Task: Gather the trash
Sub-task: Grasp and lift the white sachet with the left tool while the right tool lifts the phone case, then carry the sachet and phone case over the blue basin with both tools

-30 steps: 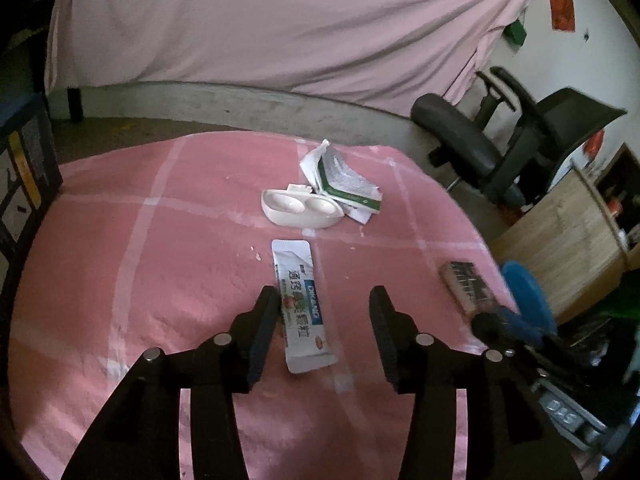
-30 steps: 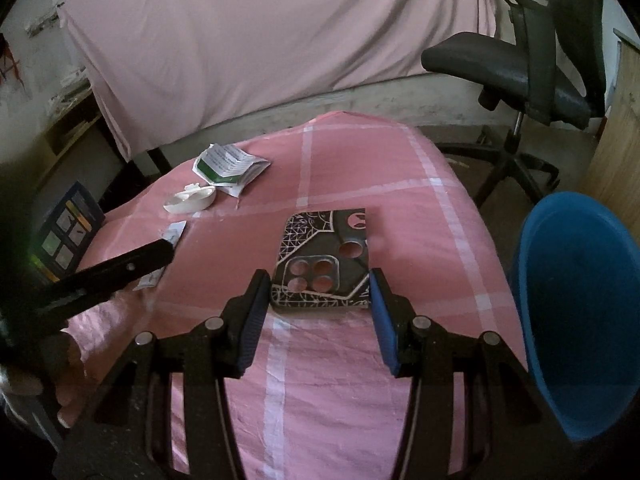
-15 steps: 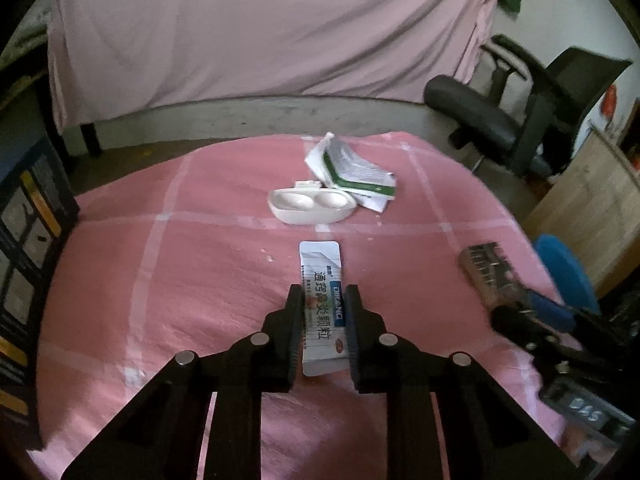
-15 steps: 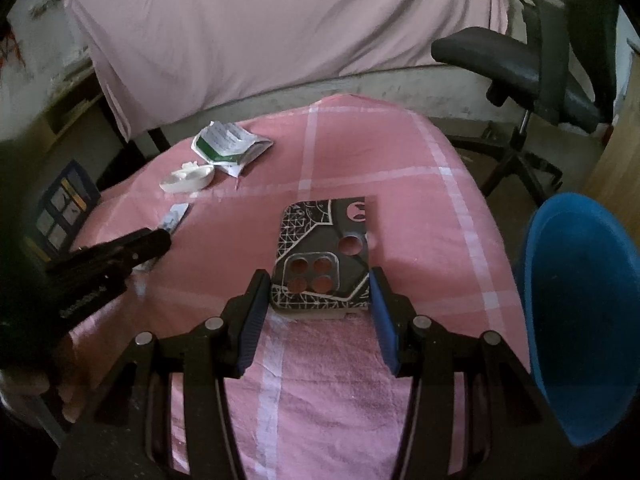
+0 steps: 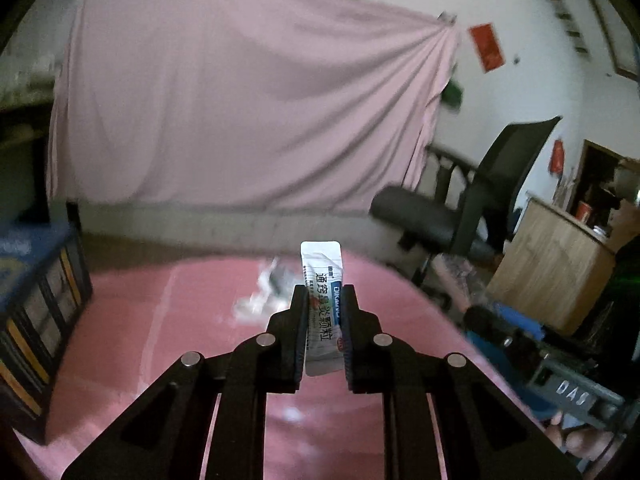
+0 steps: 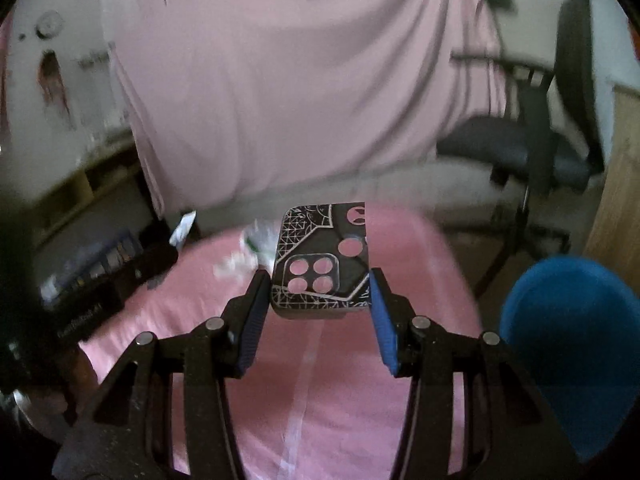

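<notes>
1. Trash is split between the two grippers and the pink checked tablecloth (image 5: 132,320); both views are blurred beyond the fingers.
2. At the far left of the left wrist view, a dark blue box with yellow stripes (image 5: 36,320) stands at the left edge of the table.
3. Blurred white scraps (image 5: 264,292) lie on the cloth toward the far side, just left of the left gripper's fingertips.
4. The left gripper (image 5: 324,300) pinches a white sachet with blue and black printing (image 5: 322,280). Its jaws have just been closing, and now the pads press the packet's two long edges. The sachet stands nearly upright, its top end rising past the fingertips, clear of the cloth.
5. To the right and farther off stands a black office chair (image 5: 472,208), and right of it a wooden cabinet (image 5: 552,264).
6. In the right wrist view, the same scraps (image 6: 244,256) show as a smear on the far left part of the cloth.
7. The right gripper (image 6: 320,292), with blue pads, is clamped on a black phone case with a white line pattern (image 6: 320,256). The case is held by its side edges, near end between the pads, camera holes facing up, lifted off the cloth.
8. At the right, below table level, sits a blue bin (image 6: 568,344), near the right finger but apart from it.
</notes>
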{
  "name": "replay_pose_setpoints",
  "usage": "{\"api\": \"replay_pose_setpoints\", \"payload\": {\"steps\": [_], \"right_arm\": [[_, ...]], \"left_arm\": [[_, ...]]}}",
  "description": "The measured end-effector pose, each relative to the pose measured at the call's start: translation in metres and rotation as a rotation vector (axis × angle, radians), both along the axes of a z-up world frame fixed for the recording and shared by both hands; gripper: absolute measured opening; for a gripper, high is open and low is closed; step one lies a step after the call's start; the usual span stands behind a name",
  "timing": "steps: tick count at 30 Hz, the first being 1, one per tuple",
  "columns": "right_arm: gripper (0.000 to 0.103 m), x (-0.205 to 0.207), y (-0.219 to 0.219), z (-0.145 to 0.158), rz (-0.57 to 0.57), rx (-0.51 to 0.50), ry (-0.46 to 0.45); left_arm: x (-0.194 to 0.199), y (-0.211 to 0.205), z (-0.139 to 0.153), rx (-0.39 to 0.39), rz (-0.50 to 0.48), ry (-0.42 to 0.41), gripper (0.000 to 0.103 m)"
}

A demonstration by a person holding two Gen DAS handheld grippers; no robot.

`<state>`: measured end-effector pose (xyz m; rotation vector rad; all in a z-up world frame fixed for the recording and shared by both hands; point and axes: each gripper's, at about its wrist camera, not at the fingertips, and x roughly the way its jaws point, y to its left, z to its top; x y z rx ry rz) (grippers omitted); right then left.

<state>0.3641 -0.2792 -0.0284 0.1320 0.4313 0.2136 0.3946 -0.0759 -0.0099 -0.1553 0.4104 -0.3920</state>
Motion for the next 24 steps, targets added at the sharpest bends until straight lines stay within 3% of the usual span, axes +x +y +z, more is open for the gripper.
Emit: {"api": "replay_pose_setpoints", "payload": {"steps": [5, 11, 18, 24], "right_arm": [[0.072, -0.036, -0.016, 0.035, -0.063, -0.008, -0.225], [0.072, -0.062, -0.048, 0.062, -0.16, -0.019, -0.349], [0.072, -0.084, -0.093, 0.074, -0.274, -0.023, -0.362], [0.072, -0.098, -0.134, 0.073, -0.402, -0.035, -0.31]], "left_arm": [[-0.023, -0.022, 0.029, -0.004, -0.046, -0.15, 0.013], [-0.035, -0.061, 0.059, 0.007, -0.125, -0.267, 0.013], [-0.039, -0.119, 0.088, 0.009, -0.247, -0.333, 0.013], [-0.05, -0.173, 0.099, 0.035, -0.345, -0.353, 0.013]]}}
